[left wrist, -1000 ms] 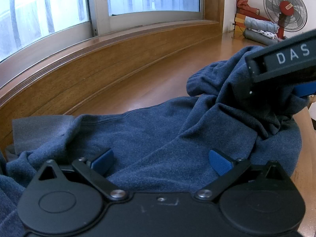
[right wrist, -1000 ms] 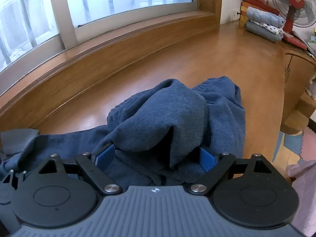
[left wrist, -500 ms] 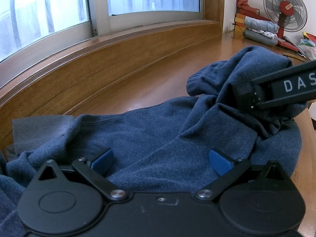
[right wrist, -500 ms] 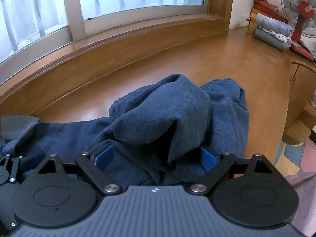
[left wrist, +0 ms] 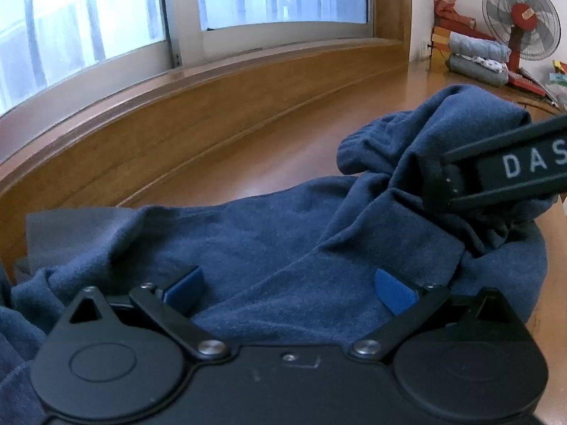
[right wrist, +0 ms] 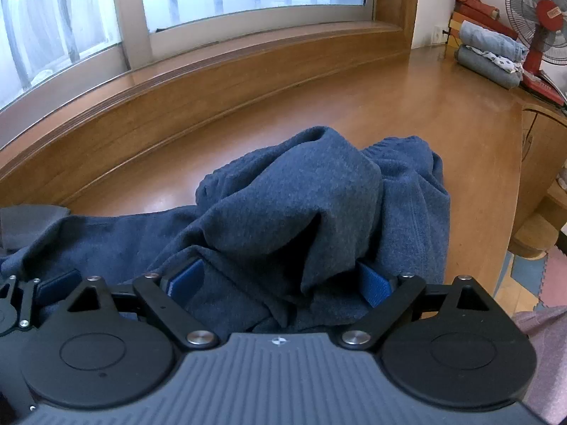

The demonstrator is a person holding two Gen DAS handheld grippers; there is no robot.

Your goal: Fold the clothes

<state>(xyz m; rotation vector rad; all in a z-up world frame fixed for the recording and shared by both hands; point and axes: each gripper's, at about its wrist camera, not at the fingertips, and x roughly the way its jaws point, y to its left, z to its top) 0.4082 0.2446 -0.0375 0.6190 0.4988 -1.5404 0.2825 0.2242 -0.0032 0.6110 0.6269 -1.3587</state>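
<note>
A blue sweater lies crumpled on a wooden ledge. The left gripper and right gripper rest on it, fingers spread wide, gripping nothing.

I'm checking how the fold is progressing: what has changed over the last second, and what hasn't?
The right gripper, its fingers spread around a bunched fold of the dark blue fleece sweatshirt, has drifted rightward and lower in the left wrist view, drawing the bunch out slightly; the far hem now shows more. Nothing was gripped or released. The left gripper stays open over the flat cloth, and the wooden tabletop and the folded clothes stack are unchanged.
</note>
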